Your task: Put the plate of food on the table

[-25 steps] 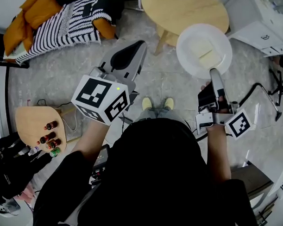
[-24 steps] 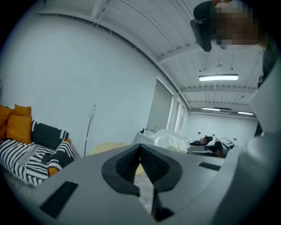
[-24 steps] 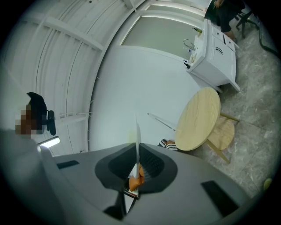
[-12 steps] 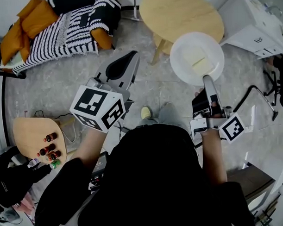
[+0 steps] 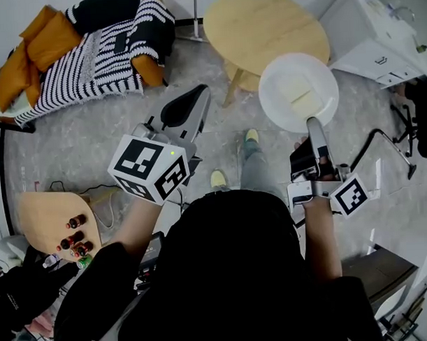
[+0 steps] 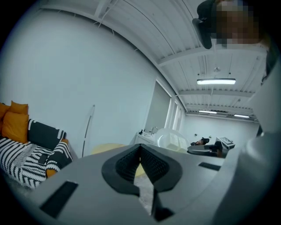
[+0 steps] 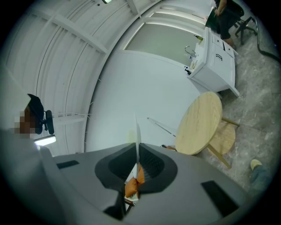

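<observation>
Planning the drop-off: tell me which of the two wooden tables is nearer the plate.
The round table just ahead of the plate in the right claw; the other table, bearing small bottles, stands far left.

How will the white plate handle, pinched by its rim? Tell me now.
The plate looks rigid: it lies flat with the right gripper clamping only its near rim. Held at one edge, it may well droop or swivel in the jaws. The pale food slice seems loose and could slide if it tilts.

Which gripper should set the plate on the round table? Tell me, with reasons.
Right. The right gripper clamps the plate by its rim, close to the wooden table; the left gripper is shut, empty.
</observation>
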